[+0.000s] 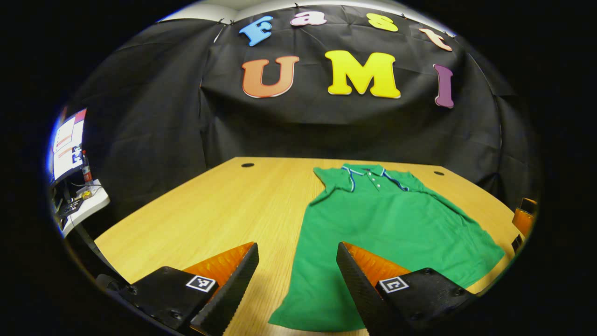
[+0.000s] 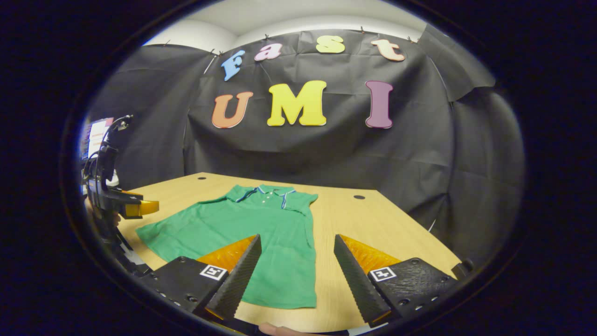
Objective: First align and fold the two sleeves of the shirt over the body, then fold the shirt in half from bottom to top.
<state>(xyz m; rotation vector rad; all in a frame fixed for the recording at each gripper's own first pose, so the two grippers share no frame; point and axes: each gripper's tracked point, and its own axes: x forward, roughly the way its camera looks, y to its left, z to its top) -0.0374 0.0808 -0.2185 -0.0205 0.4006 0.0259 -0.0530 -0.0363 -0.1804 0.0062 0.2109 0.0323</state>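
Observation:
A green polo shirt (image 1: 387, 228) lies flat on the wooden table (image 1: 224, 210), collar toward the far wall, both sleeves folded in over the body. My left gripper (image 1: 297, 270) hovers open above the shirt's lower left hem, nothing between its fingers. In the right gripper view the same shirt (image 2: 261, 238) spreads left of centre, and my right gripper (image 2: 296, 268) stands open over its lower right hem, holding nothing. The left gripper (image 2: 133, 207) also appears at the far left of that view, held above the table's edge.
Two small round holes (image 1: 247, 164) mark the table's far corners. A desk with a screen and clutter (image 1: 70, 163) stands off the table's left side. The table (image 2: 387, 233) has bare wood right of the shirt. Black cloth walls the booth.

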